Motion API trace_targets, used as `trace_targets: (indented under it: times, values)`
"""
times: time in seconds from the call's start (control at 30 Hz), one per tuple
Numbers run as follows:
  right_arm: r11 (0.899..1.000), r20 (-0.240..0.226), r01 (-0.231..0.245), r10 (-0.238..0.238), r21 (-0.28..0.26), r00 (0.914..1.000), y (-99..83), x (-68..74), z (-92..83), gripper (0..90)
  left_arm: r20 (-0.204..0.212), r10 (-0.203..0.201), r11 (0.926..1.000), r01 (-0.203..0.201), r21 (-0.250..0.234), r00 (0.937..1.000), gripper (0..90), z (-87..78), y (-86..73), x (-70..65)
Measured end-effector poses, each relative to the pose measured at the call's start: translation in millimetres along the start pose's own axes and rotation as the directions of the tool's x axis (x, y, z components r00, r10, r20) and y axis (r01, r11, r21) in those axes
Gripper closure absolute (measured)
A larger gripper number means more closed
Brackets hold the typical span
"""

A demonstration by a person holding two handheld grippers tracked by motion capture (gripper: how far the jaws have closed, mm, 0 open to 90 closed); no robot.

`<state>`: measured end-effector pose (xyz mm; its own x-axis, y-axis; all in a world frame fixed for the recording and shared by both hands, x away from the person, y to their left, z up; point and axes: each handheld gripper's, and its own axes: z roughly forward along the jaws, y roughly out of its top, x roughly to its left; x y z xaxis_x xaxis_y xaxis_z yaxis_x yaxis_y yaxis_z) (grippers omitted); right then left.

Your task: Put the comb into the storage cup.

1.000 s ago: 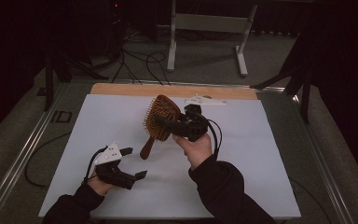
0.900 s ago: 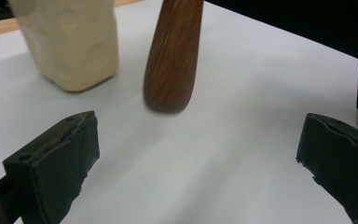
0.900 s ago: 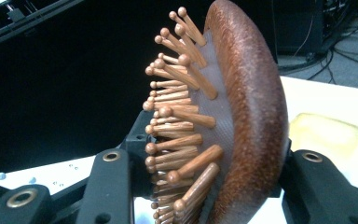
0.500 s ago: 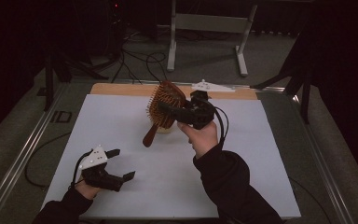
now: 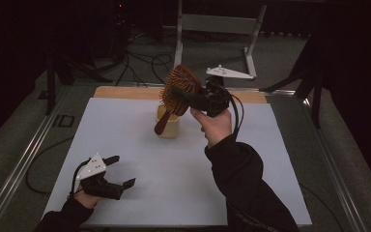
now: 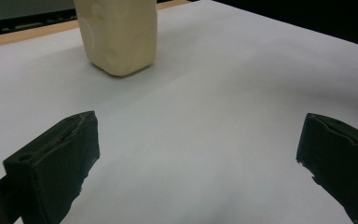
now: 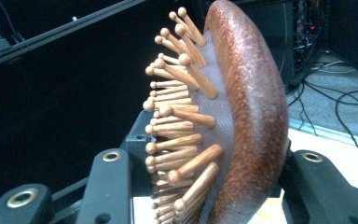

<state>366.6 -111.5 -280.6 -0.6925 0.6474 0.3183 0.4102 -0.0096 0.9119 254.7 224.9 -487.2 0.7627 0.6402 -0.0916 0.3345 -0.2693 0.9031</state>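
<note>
A brown wooden hairbrush point(image 5: 176, 94) with peg bristles is held up over the white table point(image 5: 125, 145), its handle pointing down-left. My right gripper point(image 5: 186, 94) is shut on the brush head point(image 7: 242, 121), one jaw on the bristle side and one on the rounded back. Just below the brush handle a cream-coloured cup-like holder point(image 5: 167, 123) stands on the table point(image 6: 214, 93); the same holder point(image 6: 119, 35) shows ahead in the left gripper view. My left gripper point(image 5: 118, 171) rests low near the front left of the table, jaws wide apart with nothing between them.
A wooden strip point(image 5: 121, 92) runs along the table's far edge. A metal rail point(image 5: 24, 164) borders the left side. Cables point(image 5: 140, 60) and a grey stand point(image 5: 222, 24) lie on the floor beyond the table.
My right hand has lifted the hairbrush higher and farther back, uncovering the cream holder beneath it. My left hand has drawn back towards the front left corner.
</note>
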Motion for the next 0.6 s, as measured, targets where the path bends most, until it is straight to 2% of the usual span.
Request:
trace_targets:
  times: [0.2,0.43,0.6]
  values:
    - [1.000,0.038,-0.002,0.002,-0.010,0.9993,9.5,-10.8,4.8,52.2,0.011,0.000,0.9998,0.001,-0.021,0.9999,0.0,-1.7,-3.1,1.7]
    - [1.000,0.079,0.003,-0.002,-0.014,0.9969,18.2,-20.5,14.5,52.1,0.003,-0.004,1.0000,0.004,-0.005,1.0000,0.0,-2.0,-3.7,1.9]
    - [1.000,0.104,0.005,-0.003,-0.018,0.9946,21.8,-27.3,22.8,52.1,0.006,-0.013,0.9998,0.013,-0.018,0.9999,0.0,-3.3,-4.0,3.4]
